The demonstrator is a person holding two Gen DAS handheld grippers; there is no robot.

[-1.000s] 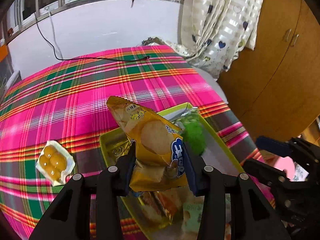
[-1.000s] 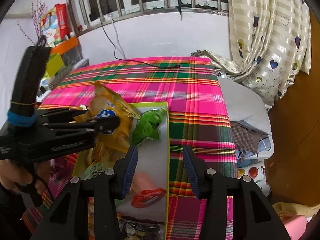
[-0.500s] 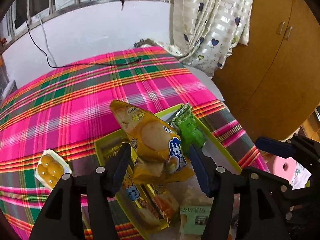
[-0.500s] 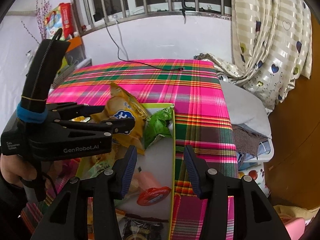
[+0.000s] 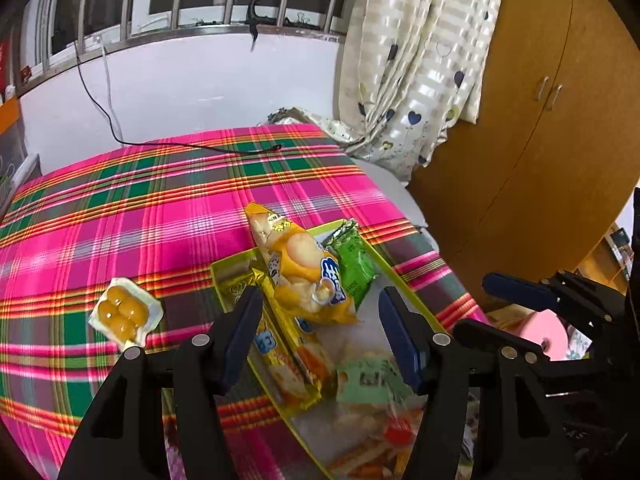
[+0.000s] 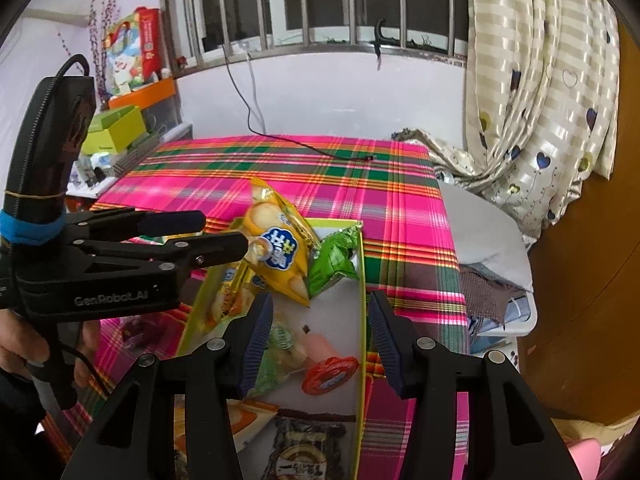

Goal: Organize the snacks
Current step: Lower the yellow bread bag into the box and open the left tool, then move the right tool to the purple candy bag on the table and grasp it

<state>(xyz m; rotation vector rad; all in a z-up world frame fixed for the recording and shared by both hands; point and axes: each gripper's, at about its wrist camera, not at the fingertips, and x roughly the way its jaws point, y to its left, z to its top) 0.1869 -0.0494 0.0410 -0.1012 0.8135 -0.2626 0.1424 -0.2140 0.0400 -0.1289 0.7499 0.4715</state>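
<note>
On the plaid cloth (image 5: 160,208), far left in my left camera, a clear pack of yellow balls (image 5: 122,312) lay alone, well apart from the tray (image 5: 224,276). Just right of it my left gripper (image 5: 320,324) stood with jaws apart, nothing between the pads; they had just been opening, and the yellow bag (image 5: 300,268) lay free beyond the tips. That bag rested tilted in the far end of the tray, its top poking out over the rim, on top of other yellow packets (image 5: 280,352). A green packet (image 5: 354,264) leaned against its right side, by the tray's far corner. Nearer me the tray held a pale green pack (image 5: 368,380), blurred. At the right edge I saw my right gripper (image 5: 516,292) side-on.

In the right camera, a hand (image 6: 24,344) at the left gripped the left tool's handle, its fingers (image 6: 176,220) reaching towards the yellow bag. Right of that, my right gripper had its jaws apart and empty over the tray, having just widened a little. Between its fingers lay a pink thing (image 6: 316,346) and a red round one (image 6: 328,372). A curtain (image 6: 536,80) hung at far right.
</note>
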